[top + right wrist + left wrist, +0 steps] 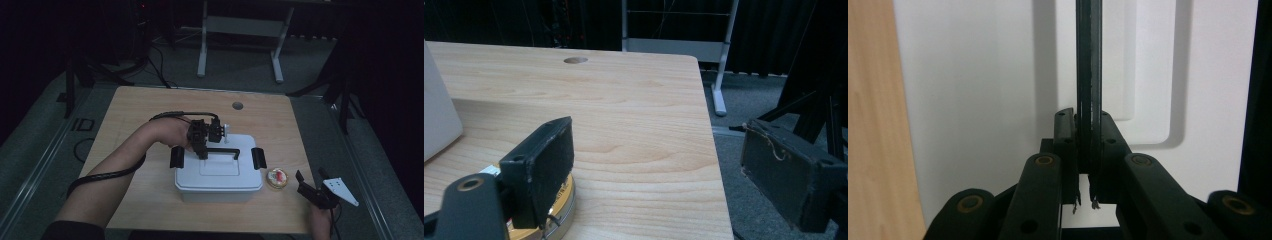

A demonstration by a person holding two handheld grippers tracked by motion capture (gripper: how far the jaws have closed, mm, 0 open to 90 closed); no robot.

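The wooden table (140, 107) carries a white plastic storage box (218, 181) near its front edge, lid on, a black latch (177, 157) at each end; the left gripper (204, 150) has its jaws clamped on the box's thin black carry handle (1089, 65). A lift with this off-centre pinch would likely tilt the box, or the slim bar could slip free. The right gripper (310, 181) rests with jaws apart beside a small round gold tin (277, 178).

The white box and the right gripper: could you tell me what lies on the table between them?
A small round gold tin lies there, right of the white box and apart from it, in the high view. The open right gripper hovers just beyond it.
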